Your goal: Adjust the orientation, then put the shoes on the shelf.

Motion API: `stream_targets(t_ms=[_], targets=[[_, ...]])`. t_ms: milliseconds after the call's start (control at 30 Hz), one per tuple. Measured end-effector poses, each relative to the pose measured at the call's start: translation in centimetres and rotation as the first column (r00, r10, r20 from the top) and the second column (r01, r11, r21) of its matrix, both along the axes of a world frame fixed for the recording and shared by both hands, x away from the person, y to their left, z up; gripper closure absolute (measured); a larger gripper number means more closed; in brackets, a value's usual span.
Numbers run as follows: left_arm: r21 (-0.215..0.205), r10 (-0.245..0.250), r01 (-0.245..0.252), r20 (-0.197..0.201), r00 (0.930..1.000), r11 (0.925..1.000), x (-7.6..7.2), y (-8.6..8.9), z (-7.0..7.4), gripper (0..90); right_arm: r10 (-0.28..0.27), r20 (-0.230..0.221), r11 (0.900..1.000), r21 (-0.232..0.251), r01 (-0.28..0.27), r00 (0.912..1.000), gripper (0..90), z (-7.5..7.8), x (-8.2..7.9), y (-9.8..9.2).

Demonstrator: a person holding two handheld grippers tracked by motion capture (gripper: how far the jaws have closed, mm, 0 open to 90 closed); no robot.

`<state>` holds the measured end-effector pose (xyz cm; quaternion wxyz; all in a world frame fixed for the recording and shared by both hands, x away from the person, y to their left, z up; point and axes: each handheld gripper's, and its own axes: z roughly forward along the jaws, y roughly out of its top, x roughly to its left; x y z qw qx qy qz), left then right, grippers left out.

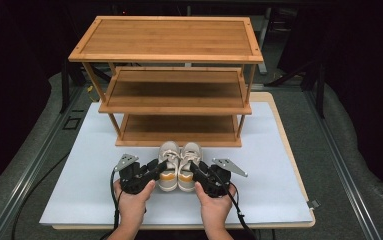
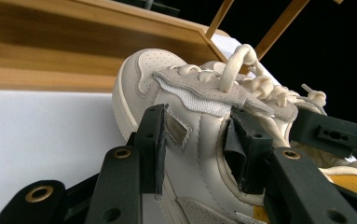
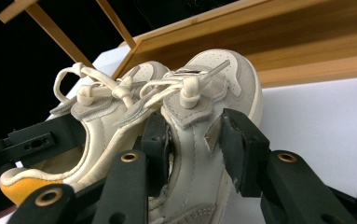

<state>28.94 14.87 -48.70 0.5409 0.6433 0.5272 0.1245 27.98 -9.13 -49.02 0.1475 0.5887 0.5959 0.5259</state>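
A pair of cream sneakers with yellow heel patches stands side by side on the white board in front of a wooden rack, toes toward it. My left gripper (image 1: 160, 166) (image 2: 198, 140) clamps the outer side wall of the left sneaker (image 1: 168, 162) (image 2: 150, 70), one jaw outside and one inside the opening. In the same way my right gripper (image 1: 196, 168) (image 3: 195, 140) is shut on the side wall of the right sneaker (image 1: 189, 162) (image 3: 234, 74). The left sneaker (image 3: 104, 114) also appears in the right gripper view, with the other gripper's jaw behind it.
The three-tier bamboo shoe rack (image 1: 171, 37) stands at the back of the white board (image 1: 279, 190); its bottom shelf (image 1: 179, 127) lies just beyond the toes. Bare board extends left and right of the hands. Grey floor and dark surroundings lie around the table.
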Motion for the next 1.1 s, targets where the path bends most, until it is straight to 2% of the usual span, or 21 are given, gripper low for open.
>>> stream_targets(t_ms=[67,133,200,500,533,600,633,667,700,800,967,1100], targets=[[-0.001,-0.003,0.003,0.004,1.0000,1.0000,0.1,-0.1,0.4,60.6,-0.003,-0.008,1.000,-0.012,0.003,1.0000,63.2,0.5,0.0,-0.1],[-0.010,-0.006,0.006,0.009,0.9999,0.9999,0.2,0.0,0.8,60.6,-0.002,0.015,1.000,0.003,0.002,0.9999,63.2,0.8,0.1,-0.1],[-0.012,-0.007,0.007,0.014,0.9999,0.9999,0.3,-0.1,1.1,60.6,0.000,0.008,1.000,-0.003,0.001,1.0000,63.2,1.3,0.1,-0.2],[-0.014,0.000,0.001,0.024,0.9997,0.9999,0.5,0.2,2.5,60.6,0.001,0.029,1.000,-0.007,-0.001,0.9996,63.1,2.6,0.4,0.1],[-0.013,0.001,0.000,0.025,0.9997,0.9999,0.5,0.2,2.6,60.6,0.010,0.016,1.000,-0.019,-0.010,0.9998,63.2,2.9,0.4,0.0],[-0.013,0.000,0.000,0.027,0.9996,0.9999,0.5,0.3,2.9,60.5,0.003,0.035,1.000,-0.008,-0.002,0.9994,63.2,3.0,0.5,0.2],[-0.015,0.002,-0.001,0.027,0.9996,0.9999,0.5,0.3,3.0,60.6,0.003,0.035,1.000,-0.009,-0.002,0.9994,63.1,3.2,0.5,0.2],[-0.018,0.001,0.000,0.027,0.9996,0.9998,0.5,0.4,3.2,60.6,0.009,0.017,1.000,-0.019,-0.009,0.9998,63.1,3.5,0.4,0.1],[-0.022,0.001,0.000,0.030,0.9995,0.9998,0.5,0.4,3.4,60.6,0.000,0.037,1.000,0.000,0.000,0.9993,63.1,3.6,0.5,0.3],[-0.029,0.003,-0.002,0.042,0.9991,0.9996,0.6,0.5,4.0,60.6,-0.010,0.041,1.000,-0.009,0.010,0.9991,63.1,4.3,0.4,0.3],[-0.035,0.009,-0.007,0.062,0.9980,0.9993,0.6,0.6,5.0,60.5,-0.004,0.078,1.000,0.011,0.003,0.9970,63.1,5.2,0.6,0.4],[-0.034,0.008,-0.006,0.077,0.9970,0.9994,0.7,0.6,5.8,60.5,-0.004,0.086,1.000,0.008,0.003,0.9962,63.1,5.9,0.6,0.5]])
